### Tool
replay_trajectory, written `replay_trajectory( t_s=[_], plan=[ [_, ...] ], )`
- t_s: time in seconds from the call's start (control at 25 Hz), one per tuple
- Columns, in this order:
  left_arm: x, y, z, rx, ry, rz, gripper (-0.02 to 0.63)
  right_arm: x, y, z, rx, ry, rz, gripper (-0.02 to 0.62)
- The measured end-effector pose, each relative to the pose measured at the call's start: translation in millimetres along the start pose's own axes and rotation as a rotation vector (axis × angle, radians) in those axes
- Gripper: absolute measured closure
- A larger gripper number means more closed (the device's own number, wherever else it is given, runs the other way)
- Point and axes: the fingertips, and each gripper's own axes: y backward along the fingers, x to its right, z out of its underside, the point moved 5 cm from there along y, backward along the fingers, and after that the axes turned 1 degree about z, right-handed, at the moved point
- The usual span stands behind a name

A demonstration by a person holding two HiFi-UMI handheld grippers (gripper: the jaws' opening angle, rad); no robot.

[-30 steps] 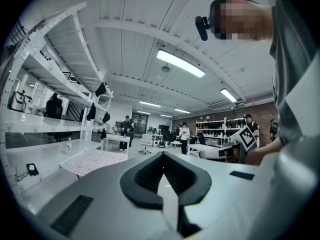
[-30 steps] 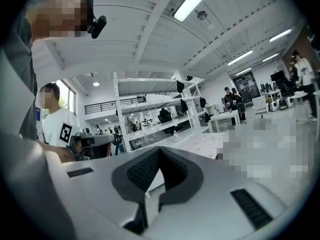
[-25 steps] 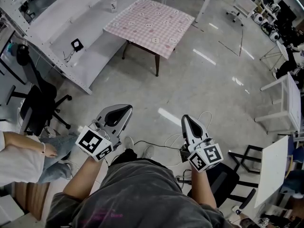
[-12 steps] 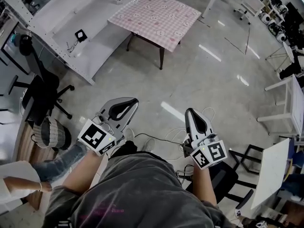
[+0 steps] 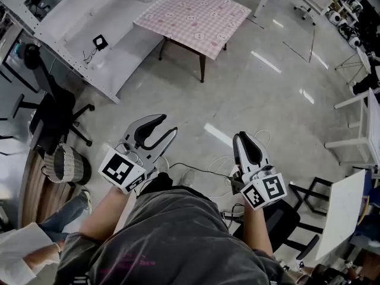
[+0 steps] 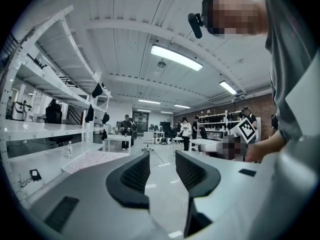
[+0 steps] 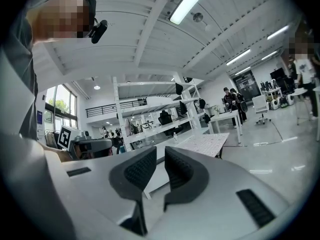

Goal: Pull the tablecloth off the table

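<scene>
A pink checked tablecloth point(image 5: 193, 15) covers a small dark-legged table point(image 5: 202, 70) far ahead across the floor; it also shows in the left gripper view as the tablecloth point(image 6: 92, 159) and in the right gripper view as the tablecloth point(image 7: 205, 144). My left gripper point(image 5: 169, 123) is held low near my body, open, with a wide empty gap in the left gripper point(image 6: 162, 156). My right gripper point(image 5: 243, 138) is beside it; the right gripper point(image 7: 160, 153) is open by a narrow gap, holding nothing. Both are well short of the table.
A long white workbench with shelving point(image 5: 89, 34) runs along the left, right behind the table. A black office chair point(image 5: 53, 117) and a wicker basket point(image 5: 68, 165) stand left of me. Cables point(image 5: 208, 174) lie by my feet. White tables point(image 5: 362, 117) stand at the right. A person point(image 5: 35, 248) is at my lower left.
Both grippers were shut and are now open, the left wide, the right slightly. The person at my left has shifted toward the lower left corner.
</scene>
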Motion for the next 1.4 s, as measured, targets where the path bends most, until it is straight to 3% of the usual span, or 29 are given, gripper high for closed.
replay_trajectory(
  t_s=[0.44, 0.92, 1.4],
  plan=[
    [3, -6, -7, 0.027, 0.002, -0.045, 0.362, 5, 2, -11, -0.004, 0.046, -0.014, 0.448],
    [5, -10, -7, 0.033, 0.003, -0.054, 0.343, 15, 6, -16, 0.011, 0.040, -0.007, 0.385],
    [6, -14, -7, 0.049, 0.041, -0.070, 0.333, 24, 15, -19, 0.013, 0.023, -0.003, 0.370]
  ],
)
